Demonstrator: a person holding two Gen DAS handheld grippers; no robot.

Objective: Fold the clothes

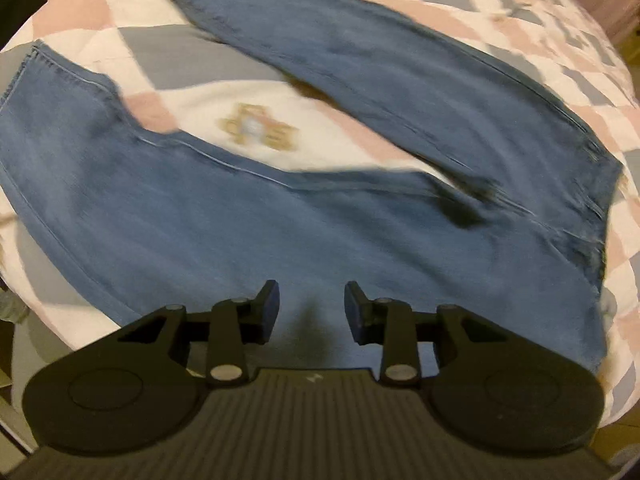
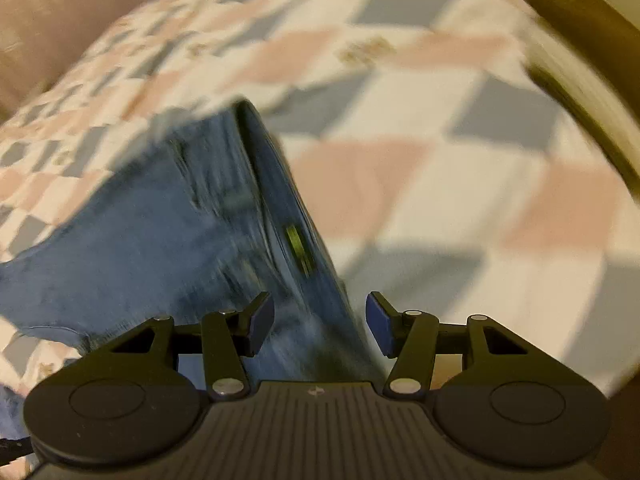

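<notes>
On the bed's checked quilt [image 1: 208, 60] the jeans [image 1: 280, 232] lie unfolded, their 2 legs splayed in a V that meets at the right of the left wrist view, with a pale patch of quilt bearing a tan motif [image 1: 258, 126] showing between them. Taking that motif as the landmark, the nearer leg runs below it and the farther leg slants above and to its right. The left tool [image 1: 312, 308] hangs over the nearer leg, below the motif, its jaws narrowly parted and closing, with only the flat denim under the gap and nothing pinched. In the right wrist view the motif is not seen; there the right tool [image 2: 320, 320] sits over the waistband end [image 2: 280, 208] of the jeans, jaws about half open, a raised ridge of denim standing in the gap but neither pad seeming to press it. Both views are blurred, so seams are hard to read. The step in hand looks like bringing 1 leg over the other: each tool should bite the outer seam edge, not the middle, then lift both ends together so the cloth carries across flat.
</notes>
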